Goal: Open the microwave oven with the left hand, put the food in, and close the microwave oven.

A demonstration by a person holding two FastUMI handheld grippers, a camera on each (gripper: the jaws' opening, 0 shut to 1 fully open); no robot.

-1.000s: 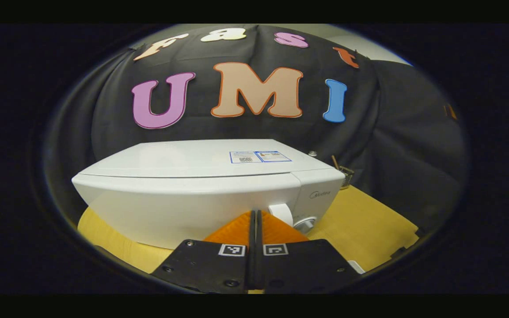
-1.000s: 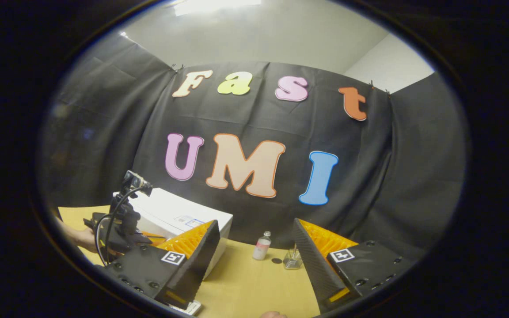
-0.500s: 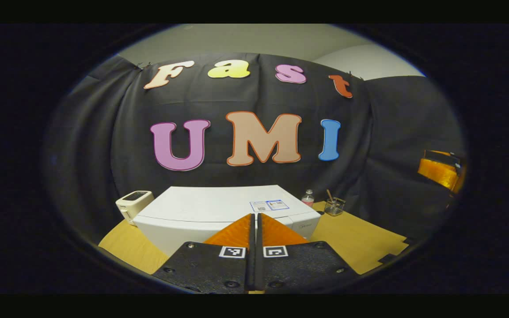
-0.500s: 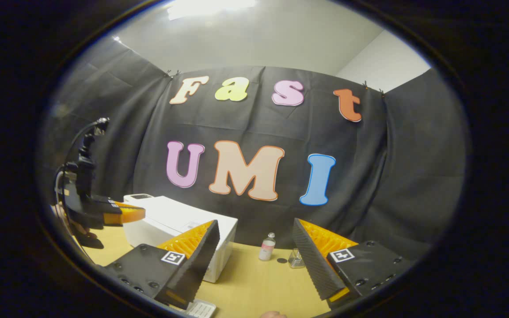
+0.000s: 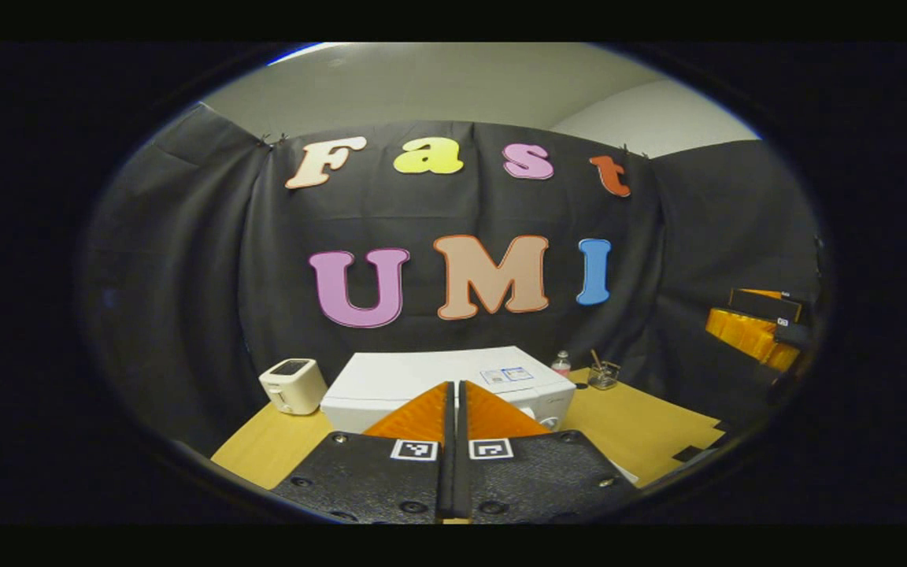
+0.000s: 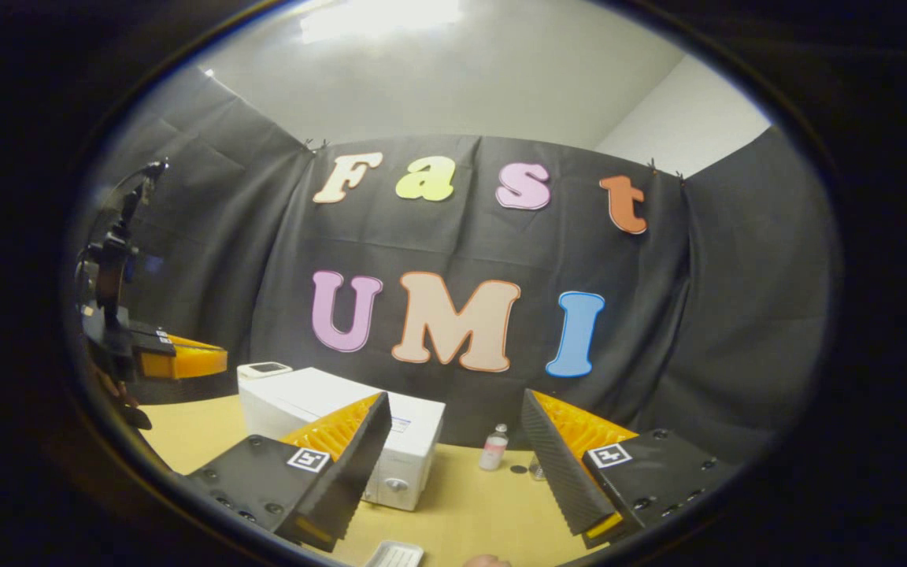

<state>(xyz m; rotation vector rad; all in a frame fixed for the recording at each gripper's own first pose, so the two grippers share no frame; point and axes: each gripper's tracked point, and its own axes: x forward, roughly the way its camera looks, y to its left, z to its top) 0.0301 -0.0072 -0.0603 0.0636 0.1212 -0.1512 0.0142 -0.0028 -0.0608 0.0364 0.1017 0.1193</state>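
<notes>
A white microwave oven (image 5: 442,383) sits at centre frame on a yellow-tan wooden table (image 5: 642,429). Left of it, a cream toaster (image 5: 293,386) has a dark top. A small clear bottle (image 6: 493,448) carries a pink label and a white cap.

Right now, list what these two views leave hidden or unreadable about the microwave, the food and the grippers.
- Microwave door front: left gripper view, covered by the left gripper; open or closed cannot be told.
- Right gripper view: the near finger hides most of the microwave's front.
- White tray: cut off by the bottom edge; contents unseen.
- Small bottle: label too small.
- Right gripper in the left gripper view: edge-cropped, finger spacing unclear.
</notes>
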